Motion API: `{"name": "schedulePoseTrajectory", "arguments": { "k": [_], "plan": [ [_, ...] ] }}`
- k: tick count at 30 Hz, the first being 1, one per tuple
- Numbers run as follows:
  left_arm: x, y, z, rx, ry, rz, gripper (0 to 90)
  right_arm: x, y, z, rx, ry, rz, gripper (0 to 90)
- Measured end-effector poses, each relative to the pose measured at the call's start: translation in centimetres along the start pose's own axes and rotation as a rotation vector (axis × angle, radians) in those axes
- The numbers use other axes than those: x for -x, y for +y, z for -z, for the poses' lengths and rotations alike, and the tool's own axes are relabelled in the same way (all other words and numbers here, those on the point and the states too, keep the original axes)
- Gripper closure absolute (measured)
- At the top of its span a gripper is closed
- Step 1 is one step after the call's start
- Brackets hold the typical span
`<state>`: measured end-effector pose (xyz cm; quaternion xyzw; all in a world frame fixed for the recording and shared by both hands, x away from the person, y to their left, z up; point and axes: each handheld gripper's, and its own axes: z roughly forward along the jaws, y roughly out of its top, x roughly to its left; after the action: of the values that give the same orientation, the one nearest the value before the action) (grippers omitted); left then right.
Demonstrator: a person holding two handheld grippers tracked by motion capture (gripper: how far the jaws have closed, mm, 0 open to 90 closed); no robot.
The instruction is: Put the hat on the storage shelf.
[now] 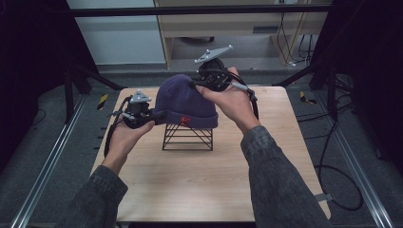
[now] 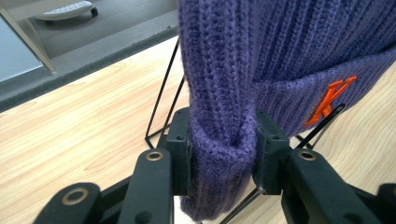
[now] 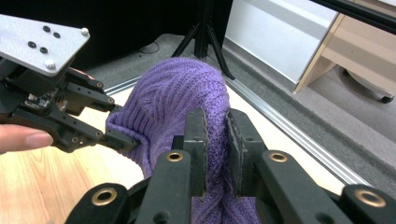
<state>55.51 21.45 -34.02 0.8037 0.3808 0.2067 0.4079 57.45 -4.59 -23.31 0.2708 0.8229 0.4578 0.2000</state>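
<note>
A pale wood-grain desk (image 1: 190,180) carries the scene, and standing directly on it is a black wire stand (image 1: 187,137). That stand sits just below and between the two sets of fingers. Its thin black rods meet the desk close behind the left fingers (image 2: 178,144).

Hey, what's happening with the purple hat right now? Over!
Left gripper, right gripper: both shut on purple hat. Hat sits over wire stand. Nothing blocking.

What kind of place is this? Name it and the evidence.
Likely a lab recording station: a small wooden table between floor rails, dark curtains at the sides, and loose cables on grey carpet.
</note>
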Motion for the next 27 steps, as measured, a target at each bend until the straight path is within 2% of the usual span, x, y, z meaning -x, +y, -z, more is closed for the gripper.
{"name": "schedulePoseTrajectory", "arguments": {
  "k": [8,13,27],
  "plan": [
    [-0.2,-0.9,-0.3,-0.014,0.001,0.010,64.0,-0.3,-0.5,-0.7,-0.014,0.015,-0.005,79.1],
    [-0.2,-1.2,-0.5,-0.007,-0.004,0.022,64.0,-0.2,-0.8,-0.9,-0.023,0.015,-0.011,79.1],
    [-0.2,-2.2,-1.4,-0.023,-0.010,0.033,63.9,-0.4,-1.3,-1.5,-0.052,0.032,-0.002,79.0]
  ]
}}
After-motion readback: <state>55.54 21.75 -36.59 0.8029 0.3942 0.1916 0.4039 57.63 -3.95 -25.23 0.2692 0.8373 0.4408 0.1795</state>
